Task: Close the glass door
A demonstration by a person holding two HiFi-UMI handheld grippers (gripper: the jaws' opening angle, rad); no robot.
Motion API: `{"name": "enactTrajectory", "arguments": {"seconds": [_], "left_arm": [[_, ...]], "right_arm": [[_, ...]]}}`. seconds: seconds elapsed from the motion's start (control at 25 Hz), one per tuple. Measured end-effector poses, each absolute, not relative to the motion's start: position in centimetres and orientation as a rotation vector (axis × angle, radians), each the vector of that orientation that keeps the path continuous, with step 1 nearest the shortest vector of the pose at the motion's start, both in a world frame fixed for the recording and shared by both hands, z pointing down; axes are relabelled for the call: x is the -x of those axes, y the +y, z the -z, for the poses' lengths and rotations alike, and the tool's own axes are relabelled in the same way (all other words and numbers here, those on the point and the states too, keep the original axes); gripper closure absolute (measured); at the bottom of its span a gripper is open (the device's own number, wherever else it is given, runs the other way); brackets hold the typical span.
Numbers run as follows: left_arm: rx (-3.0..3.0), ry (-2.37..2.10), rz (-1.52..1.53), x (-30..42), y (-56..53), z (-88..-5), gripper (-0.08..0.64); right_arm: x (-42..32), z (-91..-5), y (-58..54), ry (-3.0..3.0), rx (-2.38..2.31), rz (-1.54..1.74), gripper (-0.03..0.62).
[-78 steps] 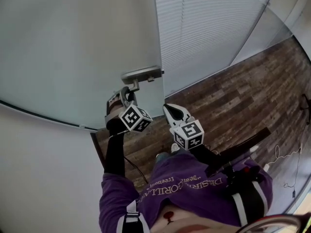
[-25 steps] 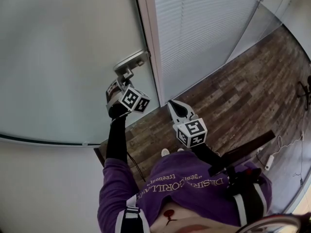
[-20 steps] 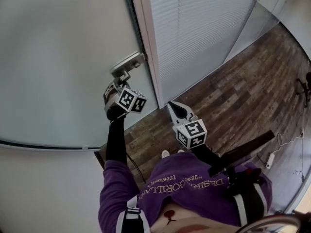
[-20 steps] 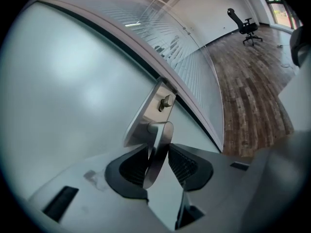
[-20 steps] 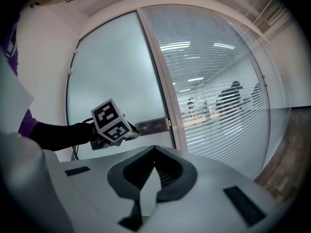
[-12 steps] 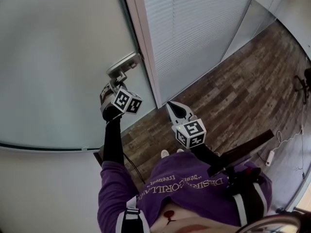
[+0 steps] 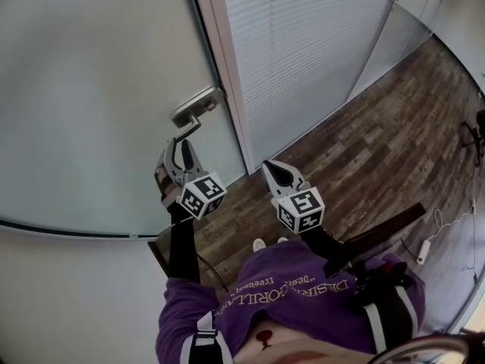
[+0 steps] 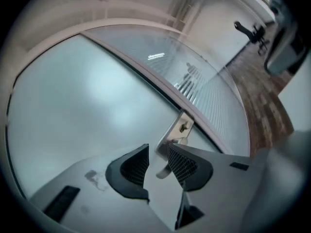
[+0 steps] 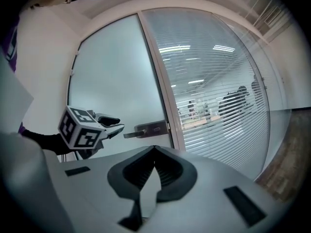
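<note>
Frosted glass door [image 7: 91, 89] on the left, its edge up against the white frame [image 7: 218, 59]. Left tongs [image 7: 179, 149] are spread just under the lever handle [image 7: 196, 107] — not touching. The lever lies level, free end pointing away from the frame. Right tongs [image 7: 268, 167] are pressed together, empty.

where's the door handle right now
In the head view the door handle sits left of centre, at the right edge of the frosted glass door beside the white frame. It is just above the open left gripper.
</note>
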State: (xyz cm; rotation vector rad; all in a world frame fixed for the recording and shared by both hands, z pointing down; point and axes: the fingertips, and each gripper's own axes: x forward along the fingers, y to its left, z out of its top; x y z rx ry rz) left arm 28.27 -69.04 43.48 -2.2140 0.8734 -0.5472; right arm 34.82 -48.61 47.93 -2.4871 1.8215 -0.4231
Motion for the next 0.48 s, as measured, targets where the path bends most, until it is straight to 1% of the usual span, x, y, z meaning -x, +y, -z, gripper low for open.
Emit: {"name": "enactTrajectory", "arguments": {"seconds": [0.08,0.12,0.16,0.2,0.48], "left_arm": [[2.445,0.896,0.434,-27.1,-66.6,-43.9,0.439],[2.538,0.918,0.388,-26.5,-65.6,-44.6,0.483],[2.602,0.943,0.358,-26.0,-64.9,-45.5,0.544],[2.642,0.964,0.348,-25.6,-64.2,-46.4,0.558],[2.866,0.998,0.305,-23.5,-59.3,-48.3,0.558]], "right_arm": [[-34.3,-47.7,-48.8,1.847,2.497,0.405,0.601],[-34.1,-47.8,-48.9,1.859,2.505,0.398,0.601],[-33.9,-48.1,-49.0,1.867,2.51,0.393,0.601],[-33.9,-48.3,-49.0,1.871,2.513,0.392,0.601],[-32.9,-47.5,-48.6,1.878,2.507,0.387,0.601]]}}
